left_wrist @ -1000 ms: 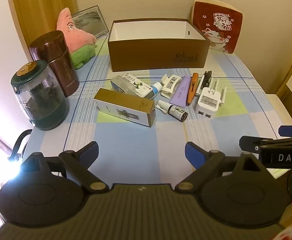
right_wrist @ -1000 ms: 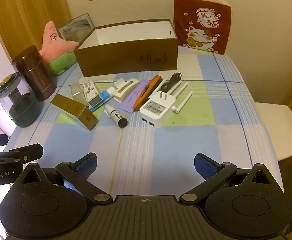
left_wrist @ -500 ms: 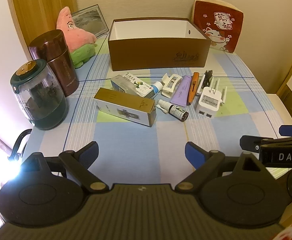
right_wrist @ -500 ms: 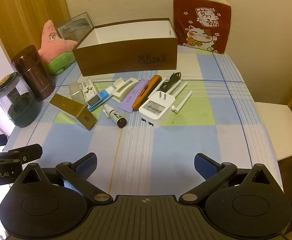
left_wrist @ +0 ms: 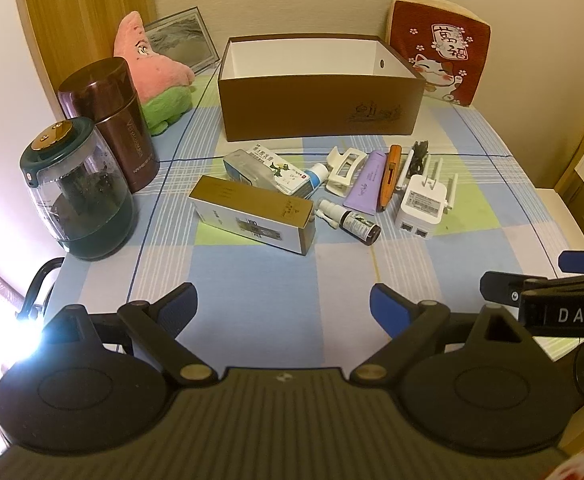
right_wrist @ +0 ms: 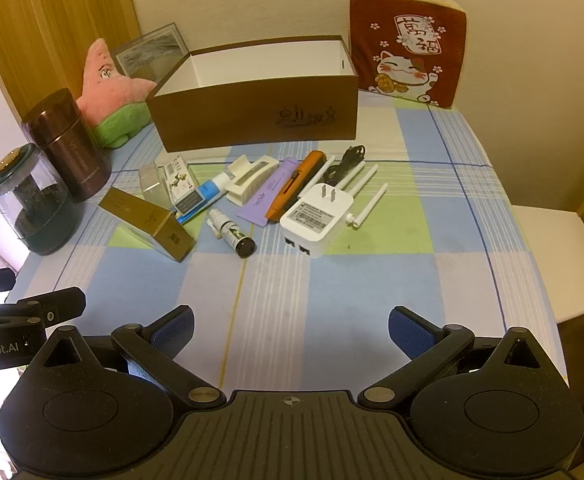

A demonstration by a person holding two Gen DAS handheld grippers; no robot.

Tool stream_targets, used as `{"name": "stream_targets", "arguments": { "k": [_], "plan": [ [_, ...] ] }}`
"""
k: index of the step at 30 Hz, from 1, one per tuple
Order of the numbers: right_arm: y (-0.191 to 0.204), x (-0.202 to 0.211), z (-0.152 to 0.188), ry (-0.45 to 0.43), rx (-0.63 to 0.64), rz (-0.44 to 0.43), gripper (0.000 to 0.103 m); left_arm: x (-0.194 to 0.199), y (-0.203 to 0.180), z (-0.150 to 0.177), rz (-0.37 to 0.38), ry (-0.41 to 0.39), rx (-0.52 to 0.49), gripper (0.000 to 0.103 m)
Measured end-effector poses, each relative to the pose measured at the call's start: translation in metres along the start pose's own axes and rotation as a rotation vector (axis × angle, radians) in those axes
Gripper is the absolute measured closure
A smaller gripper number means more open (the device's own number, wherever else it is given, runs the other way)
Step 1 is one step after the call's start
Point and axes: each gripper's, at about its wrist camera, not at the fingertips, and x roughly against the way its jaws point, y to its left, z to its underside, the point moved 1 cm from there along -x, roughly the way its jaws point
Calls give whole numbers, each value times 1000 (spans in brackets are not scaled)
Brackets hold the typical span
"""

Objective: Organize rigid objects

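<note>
Left gripper: fingers spread wide, holding nothing, hovering over bare cloth at the near edge of the counter.
Right gripper: fingers also spread wide and empty, over the near part of the counter.
Box: brown, open-topped, white inside, well ahead of both pairs of fingers, beyond the row of small things.
Gold carton: lies flat, ahead and slightly left of the left fingers; nearest item to them.
Medicine carton: just behind the gold carton, with a small tube at its right end.
Spray bottle: on its side, ahead of the left fingers, near the gold carton's right end.
Clip, purple tube, orange pen: side by side, beyond the bottle.
Router: white, ahead of the right fingers, plug prongs up, antennas lying toward the box.
Only in the left view: a dark hoop past the counter's left edge; the right gripper's arm at the right border.
Only in the right view: the bottle's dark base end-on; a white seat right of the counter; the left gripper's arm at the left border.
Both views: jar, canister, plush far left of the fingers.
</note>
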Motion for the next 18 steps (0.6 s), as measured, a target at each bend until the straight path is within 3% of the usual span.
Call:
{"name": "stream_targets", "arguments": {
  "k": [18],
  "plan": [
    [2, -3, -3, 5, -2, 3, 2, -3, 2, -2, -1, 2, -1, 11]
  ]
}}
